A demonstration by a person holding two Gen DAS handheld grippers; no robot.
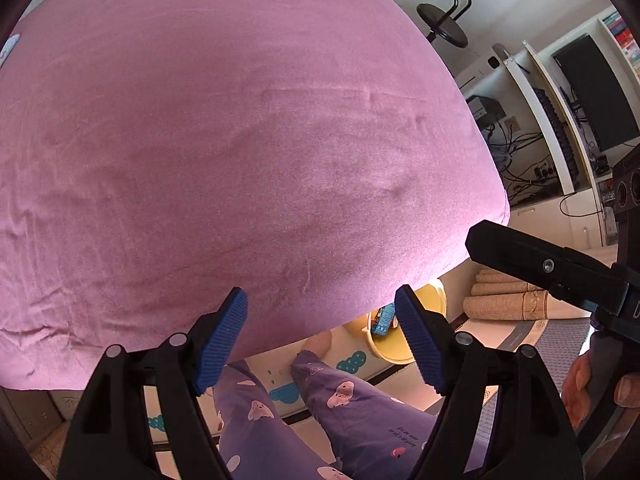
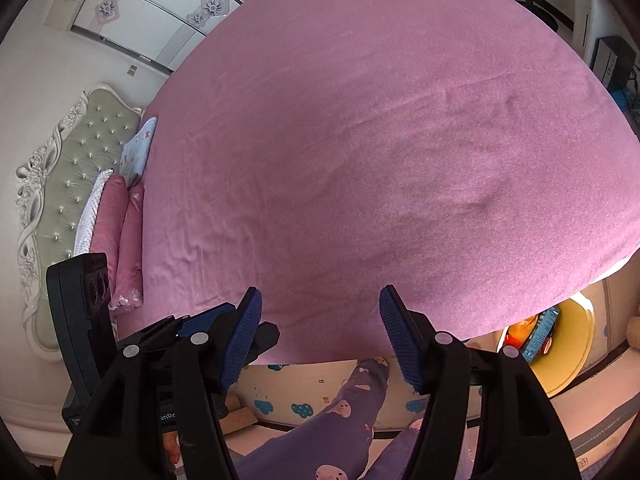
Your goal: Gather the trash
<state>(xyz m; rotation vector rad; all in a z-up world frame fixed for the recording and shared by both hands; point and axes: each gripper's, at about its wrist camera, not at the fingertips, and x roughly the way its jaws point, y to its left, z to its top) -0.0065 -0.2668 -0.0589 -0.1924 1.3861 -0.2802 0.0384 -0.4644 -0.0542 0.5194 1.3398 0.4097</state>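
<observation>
A yellow bin (image 1: pixel 434 300) stands on the floor by the bed's corner, with a blue packet (image 1: pixel 382 320) and other trash inside. It also shows in the right wrist view (image 2: pixel 576 356), holding the blue packet (image 2: pixel 540 332) and something red. My left gripper (image 1: pixel 320 336) is open and empty, held above the bed's near edge. My right gripper (image 2: pixel 320 332) is open and empty too, over the same edge. The right gripper's body shows in the left wrist view (image 1: pixel 552 268). No trash shows on the pink bed sheet (image 1: pixel 240 140).
The pink bed (image 2: pixel 380 140) fills both views. Pillows (image 2: pixel 120 220) and a padded headboard (image 2: pixel 72 168) lie at the left. A desk with monitor (image 1: pixel 596 92) and a stool (image 1: pixel 444 20) stand beyond the bed. The person's legs in purple pyjamas (image 1: pixel 348 408) stand on a patterned mat.
</observation>
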